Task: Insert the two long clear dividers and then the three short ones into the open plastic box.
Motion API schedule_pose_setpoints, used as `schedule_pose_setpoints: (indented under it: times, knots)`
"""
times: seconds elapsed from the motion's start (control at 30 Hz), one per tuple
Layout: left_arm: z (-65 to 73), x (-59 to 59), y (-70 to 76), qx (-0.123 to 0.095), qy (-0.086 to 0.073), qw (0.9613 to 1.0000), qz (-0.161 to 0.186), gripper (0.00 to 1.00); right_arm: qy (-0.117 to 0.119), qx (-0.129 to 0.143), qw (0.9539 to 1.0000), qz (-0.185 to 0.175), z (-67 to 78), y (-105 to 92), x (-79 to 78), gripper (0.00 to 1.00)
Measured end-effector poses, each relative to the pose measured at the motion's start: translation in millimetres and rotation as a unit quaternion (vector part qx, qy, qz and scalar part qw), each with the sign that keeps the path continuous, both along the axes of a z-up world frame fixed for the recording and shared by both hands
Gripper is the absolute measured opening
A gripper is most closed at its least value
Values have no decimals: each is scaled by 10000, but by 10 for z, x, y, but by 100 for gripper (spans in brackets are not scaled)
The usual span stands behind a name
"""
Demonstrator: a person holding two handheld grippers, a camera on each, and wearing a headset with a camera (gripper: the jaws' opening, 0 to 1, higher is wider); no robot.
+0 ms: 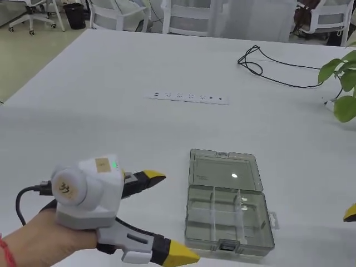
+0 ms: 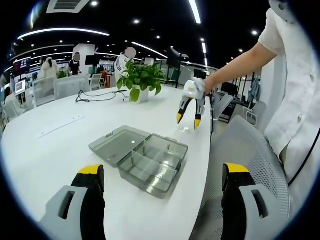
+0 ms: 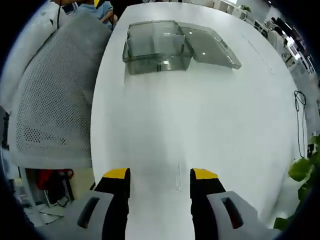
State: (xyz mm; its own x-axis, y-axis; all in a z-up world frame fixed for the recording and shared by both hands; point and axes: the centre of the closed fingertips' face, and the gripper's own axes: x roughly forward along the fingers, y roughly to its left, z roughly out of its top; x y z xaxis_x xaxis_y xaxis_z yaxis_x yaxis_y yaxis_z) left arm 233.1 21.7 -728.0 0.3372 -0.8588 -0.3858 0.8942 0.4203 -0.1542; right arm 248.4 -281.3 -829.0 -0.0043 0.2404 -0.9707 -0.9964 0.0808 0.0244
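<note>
Hovering at the left over the white table (image 1: pixel 111 122), the left gripper (image 1: pixel 172 217) has its jaws wide apart and empty. In the middle sits the open plastic box (image 1: pixel 245 240) with inserted dividers (image 1: pixel 213 201). At the right, the right gripper (image 3: pixel 161 175) holds its jaws apart above a loose clear divider (image 3: pixel 178 177) on the table.

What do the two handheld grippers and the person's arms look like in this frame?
Both grippers have pale grey bodies and black jaws capped with yellow tips. The left gripper has a small green light and a black cable at its rear, and a red band circles that wrist. The arm holding the right gripper wears a short white sleeve.
</note>
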Motion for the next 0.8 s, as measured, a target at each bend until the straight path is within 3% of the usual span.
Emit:
schedule_pose_setpoints:
  times: [0.17,0.37,0.8]
  knots:
    - [-1,3,1,17,6,10000,5,100,-67,-334,9989,330,-119,-125,4,47]
    - [-10,6,11,29,32,10000,25,100,-127,-429,9982,398,-225,-174,8,45]
    - [-1,7,-12,7,31,10000,-12,100,-166,-384,9985,355,-182,-194,6,33]
